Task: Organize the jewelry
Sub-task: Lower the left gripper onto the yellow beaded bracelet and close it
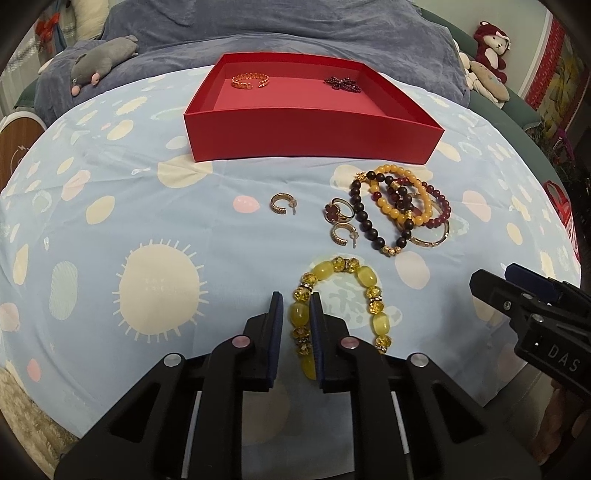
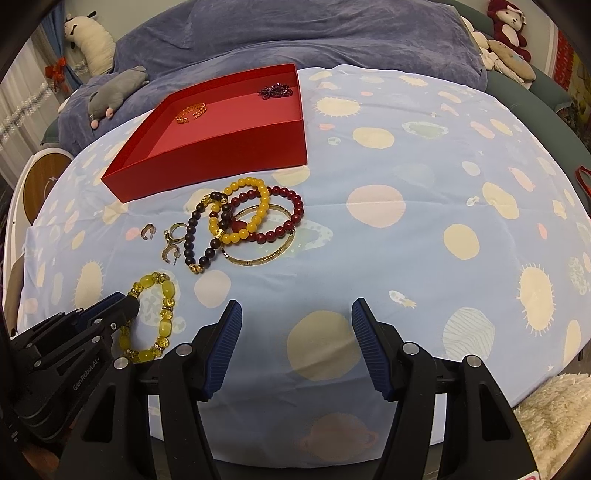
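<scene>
Jewelry lies on a bed w/ a pale blue sheet (image 2: 424, 236) printed w/ cream suns, dots and planets. Behind it: rumpled blue-grey blanket (image 1: 295, 33), grey plush (image 1: 103, 59), dark red plush monkey (image 1: 491, 44) in far right corner of room.

Red box (image 1: 314, 136), open top, sits toward sheet's far edge; inside it a gold chain bracelet (image 1: 250, 80) at far left and a dark red beaded piece (image 1: 340, 84) at far right.

Just nearer than box: tangled heap of bead bracelets (image 2: 243, 221), yellow, dark brown, dark red, over a thin gold bangle (image 2: 258, 254). Beside heap's left: a ring (image 1: 338, 212) and hoop earring (image 1: 341, 234); another hoop earring (image 1: 281, 204) lies apart, further left.

Yellow bracelet (image 1: 369, 284) lies near sheet's near edge, an oval loop w/ long axis running near-to-far, arched end toward the box. Left gripper (image 1: 296, 299) is clenched on the loop's left side, pads pressing a yellow bead. Right gripper (image 2: 296, 310) hangs over bare sheet to the right, jaws released, nothing between them.
</scene>
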`<state>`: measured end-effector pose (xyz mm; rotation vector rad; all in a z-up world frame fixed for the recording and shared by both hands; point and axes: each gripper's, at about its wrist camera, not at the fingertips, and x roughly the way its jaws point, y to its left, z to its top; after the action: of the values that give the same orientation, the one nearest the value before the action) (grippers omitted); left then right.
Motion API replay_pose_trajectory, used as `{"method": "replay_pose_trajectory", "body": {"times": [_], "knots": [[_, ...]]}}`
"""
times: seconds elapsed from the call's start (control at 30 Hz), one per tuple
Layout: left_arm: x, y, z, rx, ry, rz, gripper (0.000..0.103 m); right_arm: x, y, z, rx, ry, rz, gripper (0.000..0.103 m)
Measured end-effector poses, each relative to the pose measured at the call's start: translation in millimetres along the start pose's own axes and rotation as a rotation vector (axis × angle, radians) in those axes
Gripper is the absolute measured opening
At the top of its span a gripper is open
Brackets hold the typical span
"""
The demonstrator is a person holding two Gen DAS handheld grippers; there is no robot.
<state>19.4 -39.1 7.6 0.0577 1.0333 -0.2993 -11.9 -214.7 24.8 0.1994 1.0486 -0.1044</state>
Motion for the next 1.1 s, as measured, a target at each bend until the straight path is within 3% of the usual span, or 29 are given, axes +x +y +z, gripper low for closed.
{"method": "replay_pose_trajectory", "body": {"times": [0.07,0.17,0.3,0.33,0.43,0.6,0.87,0.97,1.07,1.1], "knots": [[-0.1,-3.7,-0.6,0.019,-0.001,-0.01,0.024,0.0,0.5,0.0,-0.001,0.0,0.001,0.06],[0.6,-11.4,-1.6,0.057,0.006,-0.034,0.043,0.1,1.0,-0.2,0.0,0.002,0.002,0.06],[4.6,-24.7,-4.9,0.111,0.029,-0.042,0.08,0.2,1.1,-0.1,0.0,0.001,0.003,0.06],[6.1,-27.4,-5.6,0.122,0.035,-0.028,0.083,0.2,0.9,-0.1,0.0,0.001,0.001,0.06],[7.3,-30.3,-6.3,0.132,0.037,-0.001,0.083,0.0,0.8,-0.2,0.004,0.001,0.003,0.06],[4.6,-20.5,-4.9,0.089,0.027,-0.042,0.083,1.0,-0.7,0.8,0.011,0.004,0.002,0.06],[5.1,-25.4,-4.7,0.108,0.035,-0.034,0.085,0.3,-3.5,1.3,0.016,0.002,0.006,0.06],[4.4,-27.4,-3.8,0.121,0.026,-0.011,0.072,-0.6,-5.3,1.8,0.024,-0.001,0.004,0.06],[3.1,-26.0,-0.8,0.124,0.016,-0.014,0.052,-1.7,-7.3,2.2,0.03,-0.002,0.001,0.06],[2.8,-24.8,0.4,0.12,0.014,-0.024,0.041,-1.9,-7.7,2.2,0.032,-0.002,0.001,0.06]]}}
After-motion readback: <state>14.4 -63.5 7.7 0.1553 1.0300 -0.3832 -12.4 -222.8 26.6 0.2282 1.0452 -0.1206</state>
